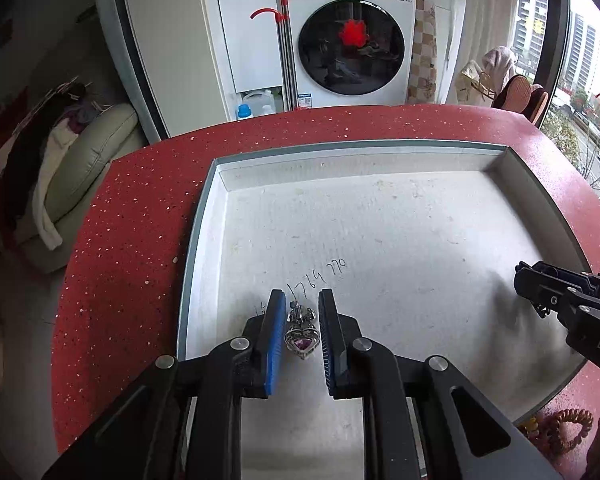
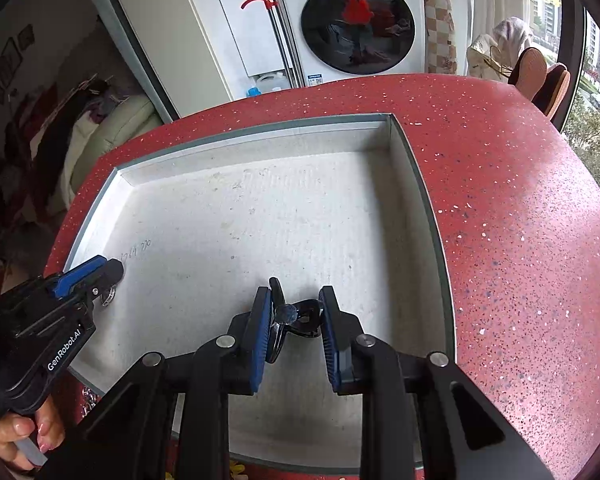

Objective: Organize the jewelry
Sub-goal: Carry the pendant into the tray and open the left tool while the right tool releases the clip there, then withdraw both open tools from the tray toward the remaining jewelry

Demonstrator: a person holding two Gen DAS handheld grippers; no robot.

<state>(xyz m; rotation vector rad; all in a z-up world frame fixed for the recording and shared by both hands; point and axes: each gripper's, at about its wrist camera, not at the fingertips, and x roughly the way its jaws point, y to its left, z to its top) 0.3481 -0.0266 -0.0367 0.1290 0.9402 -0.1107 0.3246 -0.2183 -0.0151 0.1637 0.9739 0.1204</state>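
Note:
A silver pendant with a purple heart stone (image 1: pixel 301 340) sits between the blue pads of my left gripper (image 1: pixel 302 296), which is shut on it, low over the left part of a white tray (image 1: pixel 380 216). In the right wrist view that gripper (image 2: pixel 112 276) shows at the tray's left side with the pendant (image 2: pixel 109 296) glinting under its tip. My right gripper (image 2: pixel 295 292) is shut on a black ring-shaped piece with a dark blue bead (image 2: pixel 300 316), over the tray's (image 2: pixel 260 208) front right part. Its black tip (image 1: pixel 532 280) enters the left wrist view from the right.
The tray lies on a red speckled table (image 2: pixel 500 200). An orange coiled band (image 1: pixel 572 428) lies by the tray's front right corner. A person's hand (image 2: pixel 20 432) holds the left gripper. Beyond the table stand a washing machine (image 1: pixel 348 32), a red-handled mop (image 1: pixel 282 20) and a sofa (image 1: pixel 92 152).

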